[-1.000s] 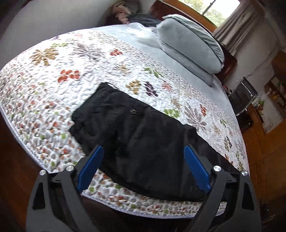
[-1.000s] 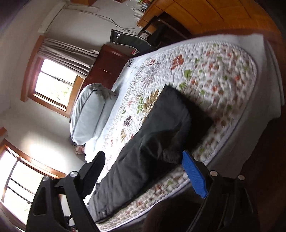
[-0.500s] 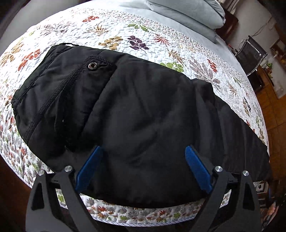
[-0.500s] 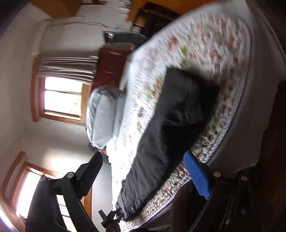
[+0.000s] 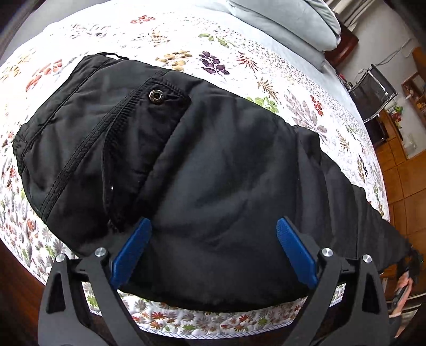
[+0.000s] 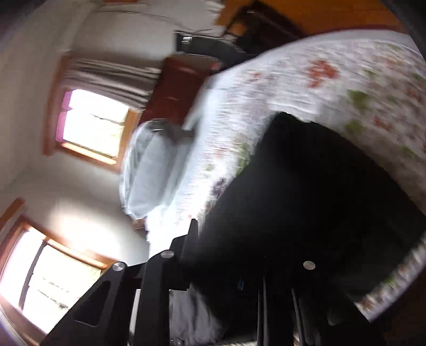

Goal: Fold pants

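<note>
Black padded pants (image 5: 213,173) lie lengthwise on the flowered quilt (image 5: 239,61) along the bed's near edge, waistband and snap button (image 5: 155,95) to the left, legs running off to the right. My left gripper (image 5: 213,223) hangs open just above the seat of the pants, blue pads wide apart with cloth under them. The right wrist view is blurred. There the pants (image 6: 319,186) fill the lower right, and my right gripper (image 6: 234,234) is closing, its jaws drawn narrow with black cloth between them.
Grey pillows (image 5: 287,24) lie at the bed's head. A metal-framed chair (image 5: 372,90) and wooden cabinets (image 5: 399,165) stand beyond the far right side. Two bright windows (image 6: 93,125) are in the wall. A person's hand (image 5: 402,290) shows at the pants' leg end.
My left gripper has come down close over the pants and stayed open. My right gripper has swept in to the pants and its jaws have gone from wide to narrow.
</note>
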Tool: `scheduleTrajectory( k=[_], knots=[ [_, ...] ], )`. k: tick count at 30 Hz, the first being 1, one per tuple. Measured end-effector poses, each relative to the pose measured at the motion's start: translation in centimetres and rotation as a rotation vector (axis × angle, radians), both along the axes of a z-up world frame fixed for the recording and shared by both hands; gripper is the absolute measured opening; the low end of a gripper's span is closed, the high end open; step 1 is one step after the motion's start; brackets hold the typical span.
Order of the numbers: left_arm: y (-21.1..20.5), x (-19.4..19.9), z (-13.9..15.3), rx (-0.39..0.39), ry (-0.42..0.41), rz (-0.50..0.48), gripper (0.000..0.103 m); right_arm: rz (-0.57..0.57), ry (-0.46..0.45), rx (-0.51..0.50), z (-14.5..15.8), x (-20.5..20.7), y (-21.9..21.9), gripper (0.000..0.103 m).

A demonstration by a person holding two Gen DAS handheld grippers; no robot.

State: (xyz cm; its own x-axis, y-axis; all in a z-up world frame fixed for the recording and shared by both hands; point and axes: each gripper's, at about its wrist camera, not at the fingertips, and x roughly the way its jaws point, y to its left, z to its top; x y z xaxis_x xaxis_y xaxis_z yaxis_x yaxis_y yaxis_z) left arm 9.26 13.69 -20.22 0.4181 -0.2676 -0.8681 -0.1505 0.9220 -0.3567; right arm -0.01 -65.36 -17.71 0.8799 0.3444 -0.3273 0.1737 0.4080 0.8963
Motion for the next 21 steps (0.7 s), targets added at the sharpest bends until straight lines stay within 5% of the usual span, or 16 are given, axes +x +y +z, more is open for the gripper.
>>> scheduleTrajectory(
  k=[5,7,9,12,21],
  knots=[
    [-0.6,0.4,-0.1,0.032,0.010,-0.024,0.097,-0.023,0.286,-0.052,-3.2,-0.8,-0.3,0.023],
    [-0.9,0.6,-0.1,0.050,0.019,-0.035,0.098,-0.034,0.375,-0.034,-5.3,-2.7,-0.6,0.038],
    [-1.1,0.8,-0.1,0.069,0.028,-0.044,0.098,-0.043,0.343,0.037,-6.3,-4.8,-0.9,0.044],
    [-1.5,0.9,-0.2,0.091,0.032,-0.049,0.099,-0.092,0.313,0.049,-6.0,-8.0,-1.2,0.067],
    [-1.1,-0.3,0.3,0.078,0.019,-0.009,0.099,-0.089,0.320,0.098,-7.8,-8.1,-0.5,0.070]
  ],
)
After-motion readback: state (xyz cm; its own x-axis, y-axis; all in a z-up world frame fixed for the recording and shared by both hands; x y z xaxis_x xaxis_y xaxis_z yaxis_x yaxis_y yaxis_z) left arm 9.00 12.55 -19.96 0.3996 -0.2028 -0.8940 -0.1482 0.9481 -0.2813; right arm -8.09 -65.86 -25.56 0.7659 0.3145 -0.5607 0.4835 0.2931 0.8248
